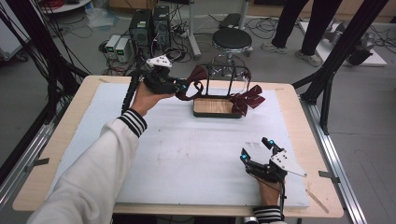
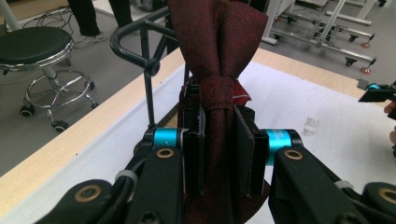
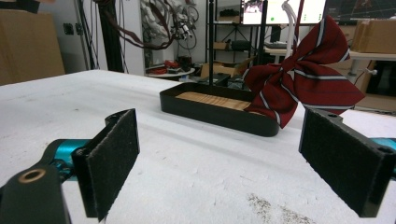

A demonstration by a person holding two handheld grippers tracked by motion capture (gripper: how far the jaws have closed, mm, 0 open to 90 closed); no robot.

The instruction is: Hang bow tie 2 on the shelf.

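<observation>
Holding the left gripper (image 1: pixel 183 87) raised at about eleven o'clock over the white mat (image 1: pixel 187 149), I had its tongs pinched on a plain dark-red bow tie (image 1: pixel 195 80), which hung in the air just beside the left end of the black stand (image 1: pixel 227 77). In the left gripper view the pads (image 2: pixel 243 154) pressed on either side of the cloth just under the tie's central knot (image 2: pixel 215 93), with the fabric fanning out above the knot and trailing down between the tongs. The stand's curved black rail (image 2: pixel 135 51) sat just beyond the tie at about ten o'clock in that view. The stand rose from a black tray with a wooden floor (image 1: pixel 215 107) at twelve o'clock on the mat. A second bow tie (image 1: pixel 247 98), red with pale stripes, hung at the tray's right end, its lower wing touching the tray's rim in the right gripper view (image 3: pixel 299 79). My right gripper (image 1: pixel 254 149) rested low on the mat at about five o'clock, well apart from the tray, with its tongs spread wide and bare mat between the two felt pads (image 3: pixel 114 158). A round stool (image 1: pixel 232 39) stood on the floor beyond the table.
</observation>
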